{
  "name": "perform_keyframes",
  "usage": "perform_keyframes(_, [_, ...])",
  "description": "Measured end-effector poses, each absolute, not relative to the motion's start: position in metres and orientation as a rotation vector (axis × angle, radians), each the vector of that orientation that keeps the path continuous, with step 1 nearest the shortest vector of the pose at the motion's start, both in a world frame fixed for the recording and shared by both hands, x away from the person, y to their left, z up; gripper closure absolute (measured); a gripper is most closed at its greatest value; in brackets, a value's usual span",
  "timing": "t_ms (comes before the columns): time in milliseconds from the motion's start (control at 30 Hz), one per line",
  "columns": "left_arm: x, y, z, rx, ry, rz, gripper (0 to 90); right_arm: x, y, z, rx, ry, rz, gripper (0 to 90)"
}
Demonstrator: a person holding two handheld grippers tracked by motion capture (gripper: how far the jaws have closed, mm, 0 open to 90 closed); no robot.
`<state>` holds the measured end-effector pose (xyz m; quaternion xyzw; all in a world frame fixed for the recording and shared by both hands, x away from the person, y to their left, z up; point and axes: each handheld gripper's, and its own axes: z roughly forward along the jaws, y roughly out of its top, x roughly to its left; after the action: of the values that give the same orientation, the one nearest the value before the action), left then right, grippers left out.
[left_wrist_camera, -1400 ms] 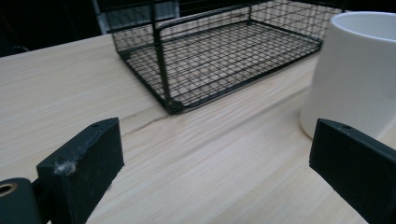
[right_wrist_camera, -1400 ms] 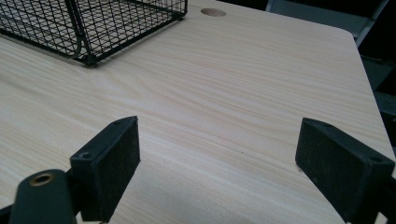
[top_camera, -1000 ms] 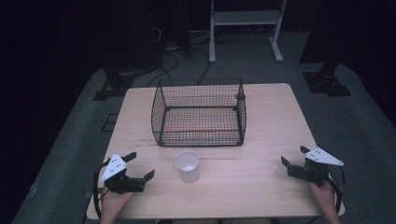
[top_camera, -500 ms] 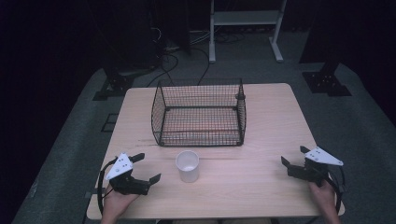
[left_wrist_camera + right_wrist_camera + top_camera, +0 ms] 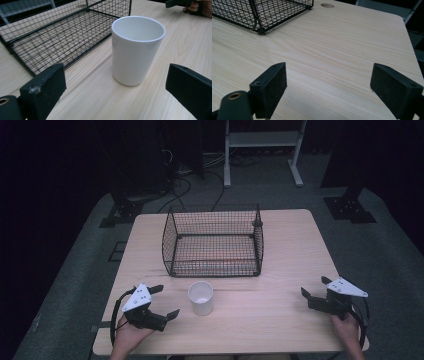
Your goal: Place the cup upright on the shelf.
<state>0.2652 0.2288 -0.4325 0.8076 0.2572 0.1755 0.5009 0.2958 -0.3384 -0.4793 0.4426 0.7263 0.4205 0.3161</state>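
Observation:
A white cup [image 5: 200, 297] stands upright and empty on the wooden table [image 5: 280, 265], just in front of a black wire basket [image 5: 215, 268]. My left gripper [image 5: 169, 300] is open, a little to the cup's left, with its jaws pointing at it. In the left gripper view the cup [image 5: 136, 50] stands just beyond the wide-apart jaws of the left gripper [image 5: 117, 86], not touched by them. At the table's front right my right gripper [image 5: 314, 286] is open with only bare tabletop between its jaws, as the right gripper view [image 5: 332, 85] confirms.
The basket [image 5: 62, 40] is empty and takes up the middle back of the table. One basket corner [image 5: 262, 12] and a round table hole [image 5: 327, 5] lie ahead of the right gripper. Dark floor, cables and a white stand [image 5: 262, 150] lie beyond the table.
My left gripper has slid to the right, closer to the cup, still open. The cup, the basket and the right gripper have not moved.

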Motion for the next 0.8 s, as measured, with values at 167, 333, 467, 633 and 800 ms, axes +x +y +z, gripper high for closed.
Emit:
perform_keyframes(167, [0.267,0.220,-0.432,1.964,0.602,0.407,2.3,0.296,-0.338,-0.479,1.159,1.916,1.112,13.1])
perform_keyframes(333, [0.271,0.213,-0.435,1.995,0.596,0.379,2.3,0.296,-0.338,-0.479,1.160,1.917,1.116,13.0])
perform_keyframes(467, [0.272,0.205,-0.437,2.034,0.577,0.362,2.3,0.296,-0.338,-0.479,1.160,1.917,1.116,13.1])
perform_keyframes(633, [0.273,0.198,-0.435,2.044,0.553,0.359,2.3,0.296,-0.338,-0.479,1.160,1.916,1.114,13.1])
perform_keyframes(800, [0.276,0.190,-0.434,2.063,0.538,0.346,2.3,0.296,-0.338,-0.479,1.159,1.916,1.115,13.1])
